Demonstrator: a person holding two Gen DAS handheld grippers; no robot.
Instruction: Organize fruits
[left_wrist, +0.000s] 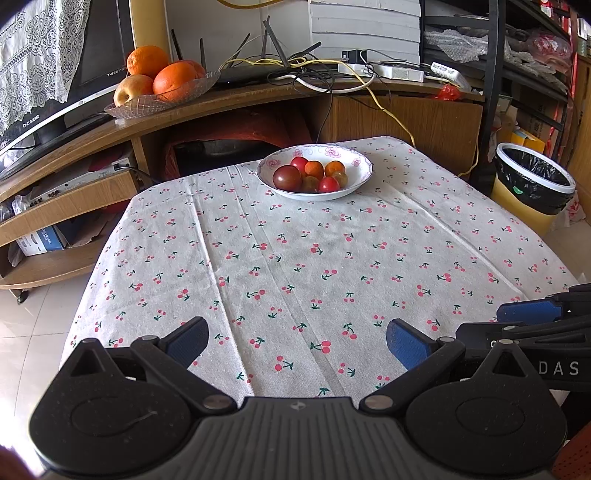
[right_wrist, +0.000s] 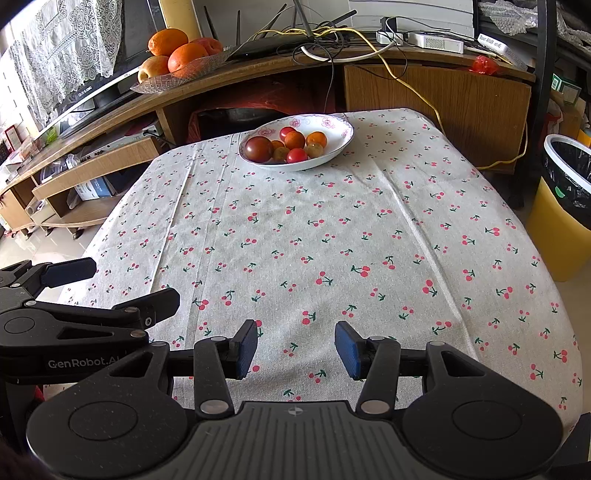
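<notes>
cherry-print tablecloth (left_wrist: 332, 258) under flowered bowl (left_wrist: 360, 177)

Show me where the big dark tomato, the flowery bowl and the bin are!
big dark tomato (left_wrist: 287, 178), left wrist view, middle of its skin.
flowery bowl (left_wrist: 360, 162), left wrist view, bare inner wall on the right.
bin (left_wrist: 517, 199), left wrist view, yellow side wall.

Right black tongs (right_wrist: 295, 349) with blue pads gape empty over the cherry-print cloth-covered counter (right_wrist: 332, 236). Left black tongs (right_wrist: 129, 282) alongside at left, also parted. Far end: white floral ceramic bowl (right_wrist: 341, 138) of small red, orange, possibly greenish tomatoes (right_wrist: 288, 146).
</notes>
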